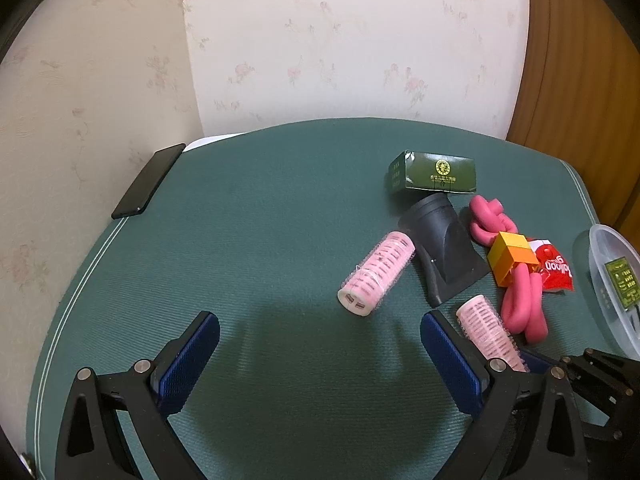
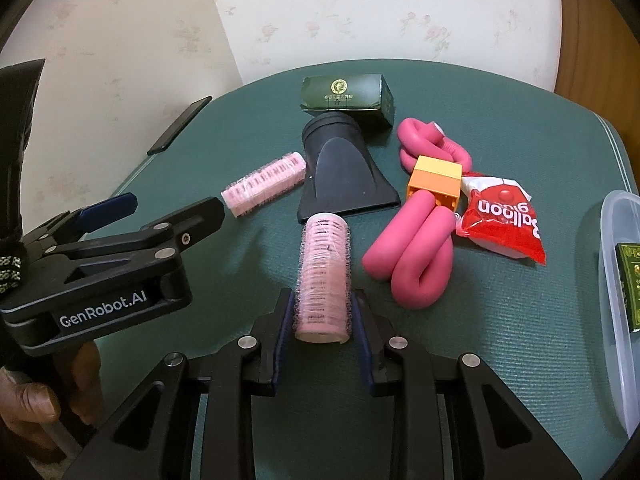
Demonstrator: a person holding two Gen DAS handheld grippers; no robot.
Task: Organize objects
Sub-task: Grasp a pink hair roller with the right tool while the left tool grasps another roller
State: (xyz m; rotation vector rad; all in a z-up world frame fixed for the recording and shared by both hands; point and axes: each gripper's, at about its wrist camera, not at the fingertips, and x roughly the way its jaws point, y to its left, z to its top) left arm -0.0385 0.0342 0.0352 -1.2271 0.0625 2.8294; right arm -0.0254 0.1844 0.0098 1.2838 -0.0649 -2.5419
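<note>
My right gripper (image 2: 322, 312) is shut on a pink hair roller (image 2: 325, 276) lying on the green seat; the same roller shows in the left wrist view (image 1: 490, 330). My left gripper (image 1: 320, 334) is open and empty above the cushion, with a second pink roller (image 1: 376, 274) just beyond its fingers, also seen in the right wrist view (image 2: 264, 188). Behind lie a black dryer nozzle (image 2: 344, 168), a green box (image 2: 346, 94), pink foam curlers (image 2: 412, 248), an orange block (image 2: 436, 180) and a red balloon packet (image 2: 502, 216).
A clear plastic container (image 2: 616, 320) holding a green box (image 2: 632, 288) sits at the right edge. A black phone (image 1: 150, 186) lies on the seat's left edge. The green cushion (image 1: 260, 220) meets a floral wall behind.
</note>
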